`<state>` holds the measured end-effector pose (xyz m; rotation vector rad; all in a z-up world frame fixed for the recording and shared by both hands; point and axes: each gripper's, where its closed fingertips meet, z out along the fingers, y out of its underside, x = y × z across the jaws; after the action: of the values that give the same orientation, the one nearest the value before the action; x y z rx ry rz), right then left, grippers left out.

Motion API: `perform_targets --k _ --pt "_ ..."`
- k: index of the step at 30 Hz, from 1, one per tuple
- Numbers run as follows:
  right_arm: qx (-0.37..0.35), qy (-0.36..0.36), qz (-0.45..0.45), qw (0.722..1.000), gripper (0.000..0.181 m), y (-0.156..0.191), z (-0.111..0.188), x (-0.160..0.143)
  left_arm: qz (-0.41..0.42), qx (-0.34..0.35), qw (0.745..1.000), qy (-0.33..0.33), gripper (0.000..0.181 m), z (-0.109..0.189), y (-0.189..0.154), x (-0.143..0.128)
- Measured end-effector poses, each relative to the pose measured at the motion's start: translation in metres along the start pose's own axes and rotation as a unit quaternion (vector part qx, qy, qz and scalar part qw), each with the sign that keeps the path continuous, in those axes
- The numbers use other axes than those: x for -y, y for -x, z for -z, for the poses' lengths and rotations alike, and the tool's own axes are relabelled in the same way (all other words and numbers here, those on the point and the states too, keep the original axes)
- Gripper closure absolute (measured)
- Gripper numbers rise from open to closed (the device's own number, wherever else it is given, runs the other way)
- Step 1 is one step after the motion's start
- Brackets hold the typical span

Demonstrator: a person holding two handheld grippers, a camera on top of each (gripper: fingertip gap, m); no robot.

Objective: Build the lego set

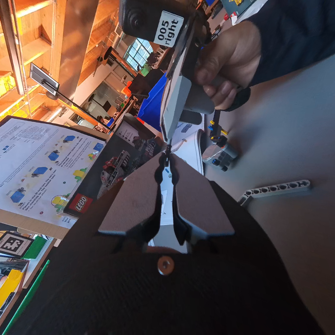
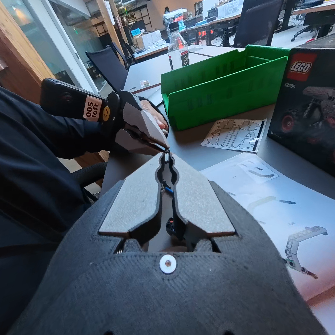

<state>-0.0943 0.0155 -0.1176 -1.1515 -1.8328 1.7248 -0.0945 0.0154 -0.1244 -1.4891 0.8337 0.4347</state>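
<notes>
Black printed housing fills the near edge of both wrist views, and from it each gripper's grey fingers run forward and pinch together at the tips. Held above the table, the left gripper [image 1: 166, 159] is clamped on a small dark piece [image 1: 167, 154], and the right gripper [image 2: 166, 157] is clamped on a small pale pin [image 2: 166, 157]; the two tips meet nose to nose, the pieces touching. Below them lies a grey table [image 1: 290, 145] with an open instruction booklet [image 2: 272, 208], a sticker sheet [image 2: 235, 135], a green bin [image 2: 217, 90], the dark set box [image 2: 308, 108], a clear bottle [image 2: 176, 52], a loose grey angled beam [image 1: 275, 189] and a small grey sub-assembly [image 1: 219, 155]. Behind stands a printed sheet [image 1: 39, 163] on a board. Around this is an open workshop with wooden beams, windows, long desks and chairs.
</notes>
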Motion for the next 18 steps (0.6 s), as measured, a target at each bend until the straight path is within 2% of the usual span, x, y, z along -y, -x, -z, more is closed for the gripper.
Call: perform_targets --k 6,18 --pt "-0.014 0.022 0.017 1.000 0.179 -0.003 0.001 -0.006 -0.027 -0.006 0.999 0.017 0.178 0.000 -0.002 -0.006" --pt "-0.026 0.032 0.025 0.999 0.179 -0.007 0.005 -0.008 -0.025 -0.015 0.999 0.027 0.179 0.000 -0.004 -0.011"
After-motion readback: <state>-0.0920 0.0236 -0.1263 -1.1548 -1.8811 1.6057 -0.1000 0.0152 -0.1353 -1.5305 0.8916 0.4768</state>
